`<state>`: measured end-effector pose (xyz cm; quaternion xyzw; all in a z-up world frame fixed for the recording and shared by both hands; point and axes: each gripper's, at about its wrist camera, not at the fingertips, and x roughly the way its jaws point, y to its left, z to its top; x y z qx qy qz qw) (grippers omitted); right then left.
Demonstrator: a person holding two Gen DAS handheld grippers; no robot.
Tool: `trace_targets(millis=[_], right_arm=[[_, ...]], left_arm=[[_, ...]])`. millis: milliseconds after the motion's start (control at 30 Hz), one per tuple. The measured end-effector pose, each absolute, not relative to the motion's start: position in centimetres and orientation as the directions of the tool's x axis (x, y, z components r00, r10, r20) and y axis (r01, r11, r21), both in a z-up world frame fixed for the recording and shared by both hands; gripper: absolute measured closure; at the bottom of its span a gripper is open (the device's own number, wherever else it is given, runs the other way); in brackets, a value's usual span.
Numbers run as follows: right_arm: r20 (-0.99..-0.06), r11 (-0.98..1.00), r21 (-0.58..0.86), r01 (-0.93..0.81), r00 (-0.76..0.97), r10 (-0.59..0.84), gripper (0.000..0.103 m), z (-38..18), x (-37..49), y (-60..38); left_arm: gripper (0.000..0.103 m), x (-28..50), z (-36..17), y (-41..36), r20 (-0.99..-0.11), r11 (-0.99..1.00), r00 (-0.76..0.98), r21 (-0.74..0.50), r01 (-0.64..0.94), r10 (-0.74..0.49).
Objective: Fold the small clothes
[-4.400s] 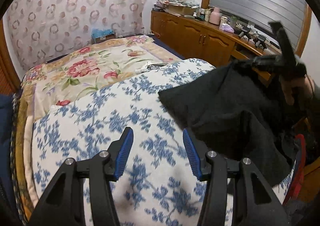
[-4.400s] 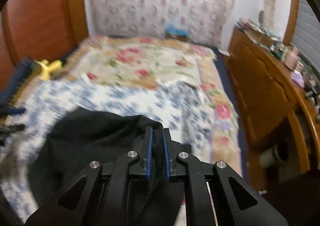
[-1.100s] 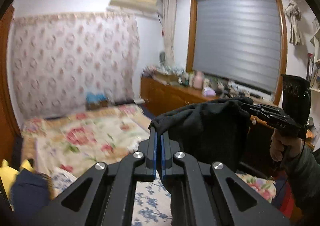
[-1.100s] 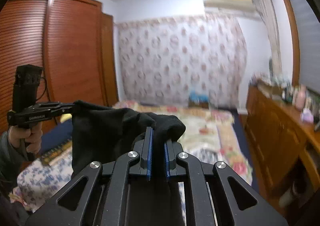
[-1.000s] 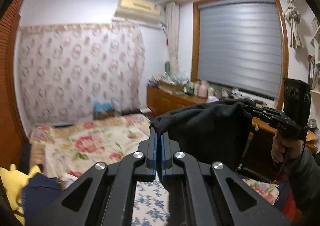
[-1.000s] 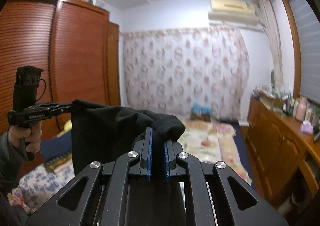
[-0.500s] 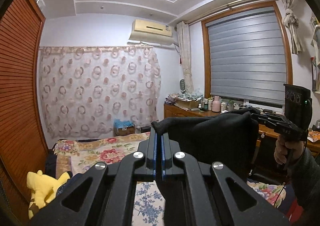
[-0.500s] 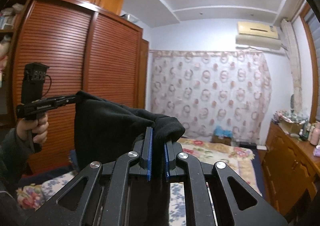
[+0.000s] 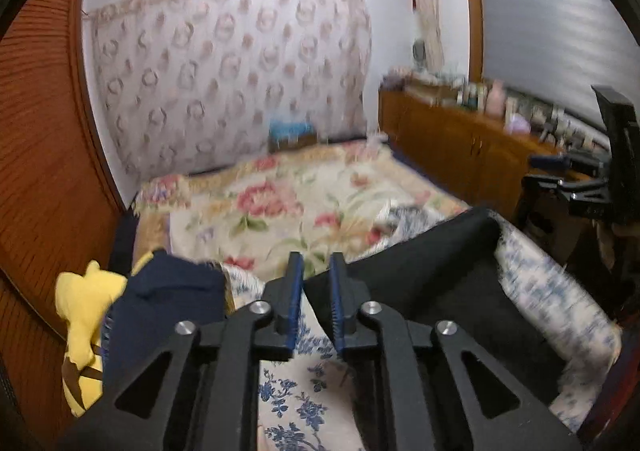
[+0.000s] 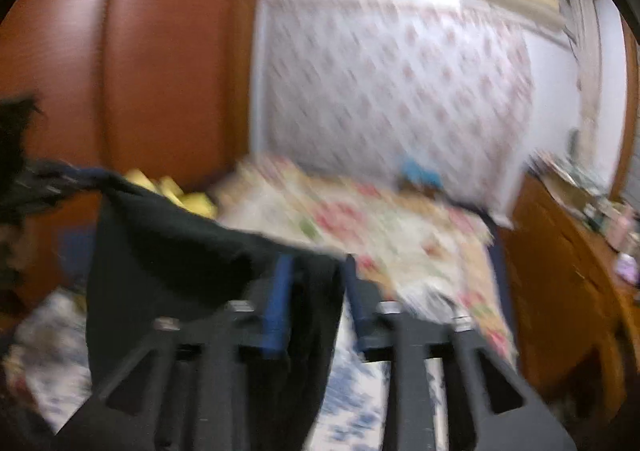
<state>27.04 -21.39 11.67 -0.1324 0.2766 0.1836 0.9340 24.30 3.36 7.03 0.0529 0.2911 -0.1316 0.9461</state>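
Note:
The black garment lies spread on the blue-flowered quilt, its near left corner by my left gripper. That gripper's jaws are opening: bedding shows through the gap, and the cloth only brushes the right pad. In the blurred right wrist view the garment sags between the pads of my right gripper, whose jaws are opening wide and do not press on it. From the left wrist view the right gripper hangs apart, above the cloth's far corner.
A yellow plush toy and a navy garment lie at the quilt's left. A rose-patterned bedspread stretches behind. A wooden wardrobe stands left, and a cluttered wooden cabinet right.
Both grippers have swung down from holding the garment stretched in the air. The cloth has come down onto the quilt. Both jaws, shut on it before, have parted.

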Motion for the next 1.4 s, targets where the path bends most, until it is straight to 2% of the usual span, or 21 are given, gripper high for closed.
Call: trace_targets(millis=[67,167,700,1000,1400], right_arm=[[-0.599,0.901,-0.135,-0.413,0.758,0.258,0.048,9.7,28.1,-21.9],[-0.617,0.899,-0.106,-0.426,0.737,0.276,0.047,7.4,27.5,-22.8],[-0.683,0.871,-0.016,-0.491,0.641,0.349,0.047,0.5,18.1,-21.8],[-0.696,0.854,0.0,-0.521,0.613,0.374,0.047,-1.3,14.7,-20.5],[-0.708,0.819,-0.015,-0.574,0.584,0.397,0.046,-2.2,12.2,-18.3]], left_arm=[[0.066,25.0,5.3,3.1,-0.592,0.954,0.768,-0.009,0.298,-0.246],[0.057,24.4,3.2,2.3,-0.621,0.947,0.739,-0.019,0.32,-0.262],[0.056,15.3,-5.0,0.9,-0.72,0.936,0.633,-0.067,0.344,-0.284],[0.056,10.4,-7.0,1.6,-0.752,0.933,0.582,-0.12,0.339,-0.308],[0.056,7.9,-8.0,0.9,-0.759,0.92,0.55,-0.166,0.355,-0.349]])
